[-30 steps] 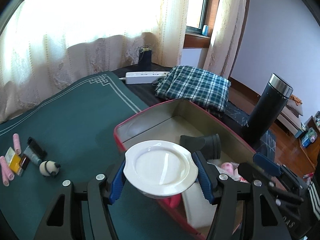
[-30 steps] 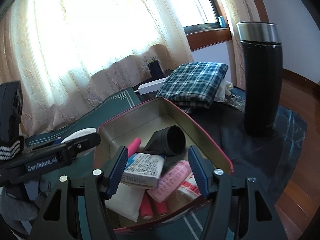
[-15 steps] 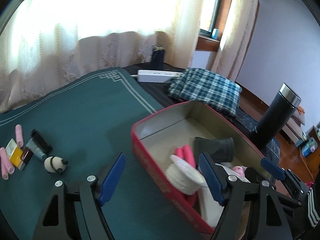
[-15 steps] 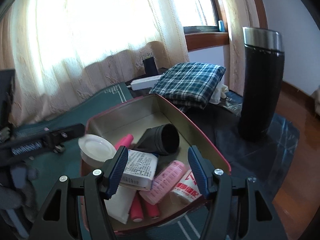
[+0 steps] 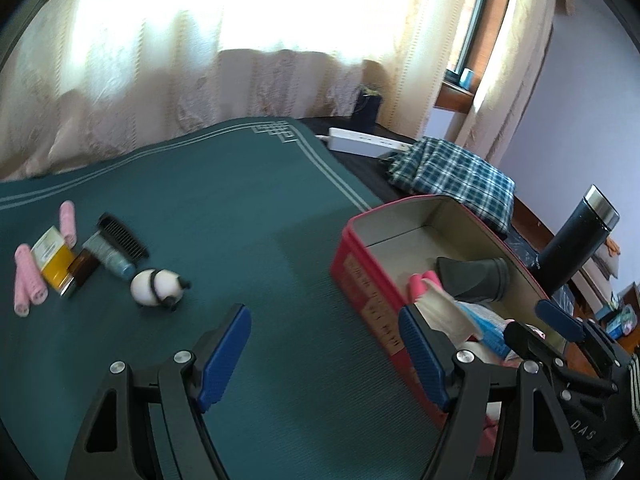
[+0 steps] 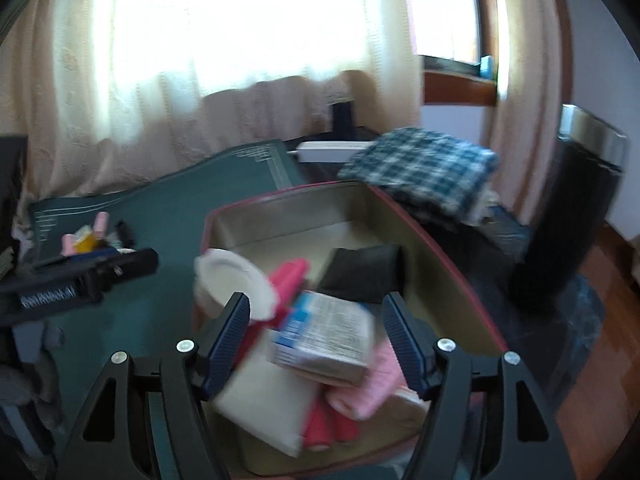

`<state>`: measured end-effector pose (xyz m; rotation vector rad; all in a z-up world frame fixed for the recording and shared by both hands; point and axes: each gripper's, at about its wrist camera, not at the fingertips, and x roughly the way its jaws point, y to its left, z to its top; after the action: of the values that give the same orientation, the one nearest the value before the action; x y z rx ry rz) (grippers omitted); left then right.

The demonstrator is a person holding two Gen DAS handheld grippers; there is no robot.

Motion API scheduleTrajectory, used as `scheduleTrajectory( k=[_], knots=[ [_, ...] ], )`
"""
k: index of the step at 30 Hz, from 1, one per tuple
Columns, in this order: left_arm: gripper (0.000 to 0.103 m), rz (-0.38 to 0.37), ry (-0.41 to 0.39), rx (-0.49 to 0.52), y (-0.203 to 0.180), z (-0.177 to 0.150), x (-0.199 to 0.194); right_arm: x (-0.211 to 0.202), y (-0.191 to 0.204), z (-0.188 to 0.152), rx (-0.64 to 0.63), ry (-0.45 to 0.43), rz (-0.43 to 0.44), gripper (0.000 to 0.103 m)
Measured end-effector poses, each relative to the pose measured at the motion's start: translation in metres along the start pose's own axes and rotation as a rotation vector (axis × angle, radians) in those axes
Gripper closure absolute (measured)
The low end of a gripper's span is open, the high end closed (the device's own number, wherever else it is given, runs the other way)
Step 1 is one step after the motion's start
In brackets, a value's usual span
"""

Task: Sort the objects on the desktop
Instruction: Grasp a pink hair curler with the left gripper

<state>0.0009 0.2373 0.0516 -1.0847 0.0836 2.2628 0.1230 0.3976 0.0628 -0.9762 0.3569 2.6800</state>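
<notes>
A red tin box (image 5: 362,264) (image 6: 280,204) stands on the green mat (image 5: 224,208). It holds a white plate (image 6: 230,276) leaning on its left wall, pink rollers (image 6: 290,280), a black cup on its side (image 5: 474,278), a printed carton (image 6: 324,338) and other items. My left gripper (image 5: 326,356) is open and empty, over the mat just left of the box. My right gripper (image 6: 316,342) is open and empty above the box's near end. A panda figure (image 5: 158,286), pink rollers (image 5: 27,278), a yellow box (image 5: 56,260), a black comb (image 5: 122,236) and a tube (image 5: 108,258) lie at the left.
A folded plaid cloth (image 5: 452,174), a white power strip (image 5: 366,142) and a black steel-topped flask (image 5: 574,238) stand behind and right of the box. Curtains hang along the far edge. Wooden floor shows at the right (image 6: 600,320).
The left gripper let go of the white plate, which now leans inside the box. The left gripper then pulled back left over the mat. The right gripper stayed open above the box.
</notes>
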Motion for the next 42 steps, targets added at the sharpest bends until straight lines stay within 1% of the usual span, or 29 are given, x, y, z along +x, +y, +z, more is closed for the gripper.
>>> scheduleTrajectory(
  k=[2, 3, 5, 7, 10, 13, 19, 22, 24, 28, 33, 37, 42],
  knots=[
    [0.025, 0.006, -0.002, -0.020, 0.010, -0.003, -0.004, 0.011, 0.007, 0.002, -0.021, 0.053, 0.054, 0.029],
    [0.025, 0.008, -0.003, -0.029, 0.014, -0.005, -0.005, 0.017, 0.012, 0.003, -0.039, 0.073, 0.043, 0.029],
    [0.025, 0.012, -0.006, -0.052, 0.025, -0.007, -0.009, 0.031, 0.018, 0.006, -0.072, 0.114, -0.024, 0.027],
    [0.025, 0.015, -0.009, -0.069, 0.034, -0.009, -0.013, 0.040, 0.015, 0.010, -0.061, 0.133, -0.070, 0.027],
    [0.025, 0.020, -0.014, -0.090, 0.046, -0.012, -0.017, 0.040, 0.005, 0.013, -0.016, 0.125, -0.073, 0.027],
    [0.025, 0.023, -0.016, -0.115, 0.060, -0.015, -0.021, 0.031, 0.005, 0.015, -0.003, 0.092, -0.074, 0.027],
    [0.025, 0.018, -0.010, -0.159, 0.081, -0.023, -0.024, 0.022, 0.021, 0.020, 0.009, 0.046, -0.073, 0.027],
    [0.025, 0.025, -0.012, -0.169, 0.093, -0.028, -0.029, 0.014, 0.037, 0.021, 0.006, 0.010, -0.048, 0.027],
    [0.025, 0.033, -0.015, -0.188, 0.105, -0.032, -0.031, 0.008, 0.052, 0.021, -0.004, -0.020, -0.016, 0.027],
    [0.025, 0.063, -0.021, -0.241, 0.136, -0.041, -0.039, 0.007, 0.081, 0.018, -0.034, -0.042, 0.048, 0.025],
    [0.025, 0.117, -0.032, -0.315, 0.180, -0.054, -0.053, 0.024, 0.117, 0.010, -0.082, -0.008, 0.119, 0.025],
    [0.025, 0.160, -0.036, -0.360, 0.210, -0.064, -0.060, 0.040, 0.147, 0.002, -0.130, 0.023, 0.159, 0.025],
    [0.025, 0.200, -0.038, -0.418, 0.244, -0.075, -0.070, 0.059, 0.172, -0.007, -0.152, 0.070, 0.196, 0.025]
  ],
)
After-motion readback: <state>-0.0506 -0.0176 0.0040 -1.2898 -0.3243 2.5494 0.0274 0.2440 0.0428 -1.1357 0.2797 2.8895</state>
